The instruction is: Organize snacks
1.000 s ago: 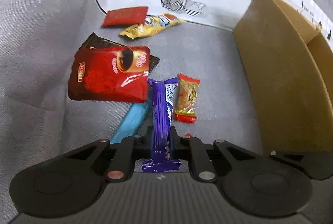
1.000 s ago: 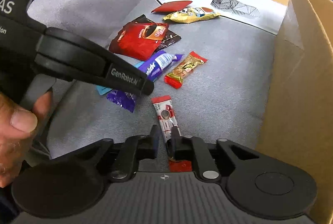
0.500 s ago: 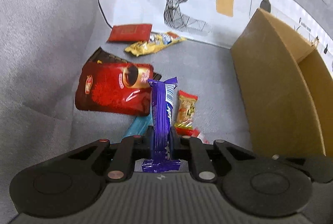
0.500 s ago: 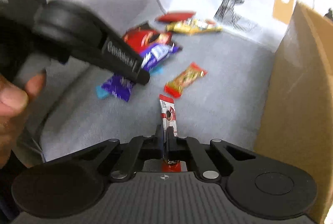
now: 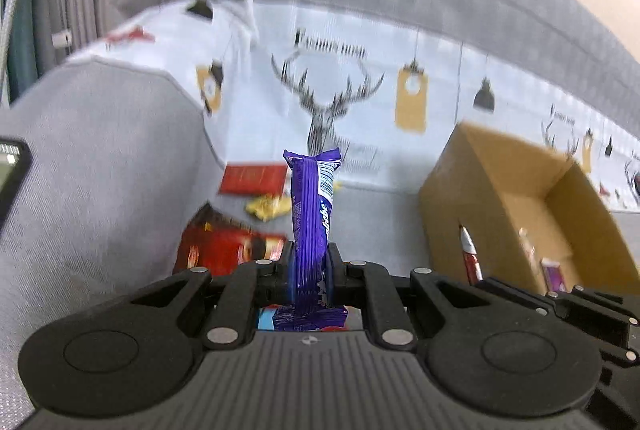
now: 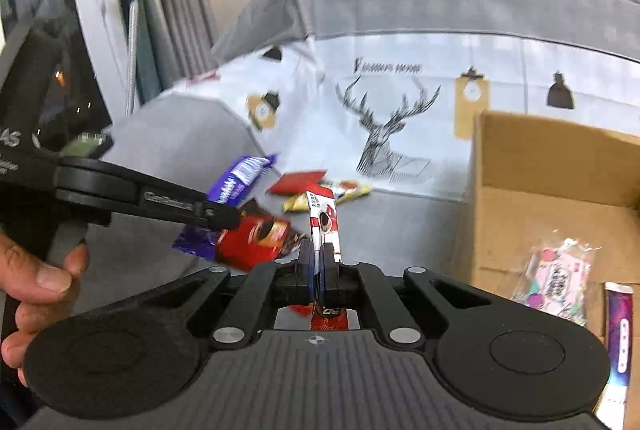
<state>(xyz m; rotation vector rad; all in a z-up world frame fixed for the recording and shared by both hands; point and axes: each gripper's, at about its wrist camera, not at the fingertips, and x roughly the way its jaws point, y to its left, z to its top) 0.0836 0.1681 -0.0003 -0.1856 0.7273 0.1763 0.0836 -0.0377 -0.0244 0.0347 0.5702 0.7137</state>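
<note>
My left gripper is shut on a purple snack bar and holds it upright, lifted off the grey sofa seat. The bar also shows in the right wrist view, clamped in the left gripper. My right gripper is shut on a thin red and white sachet, lifted too. The open cardboard box stands to the right, with several snacks inside.
On the seat lie a large red coffee packet, a flat red packet and a yellow snack. A deer-print cloth covers the sofa back. The box's near wall is right of my right gripper.
Both grippers have risen from the seat with their snacks and now tilt up toward the sofa back. The inside of the box has come into view.
</note>
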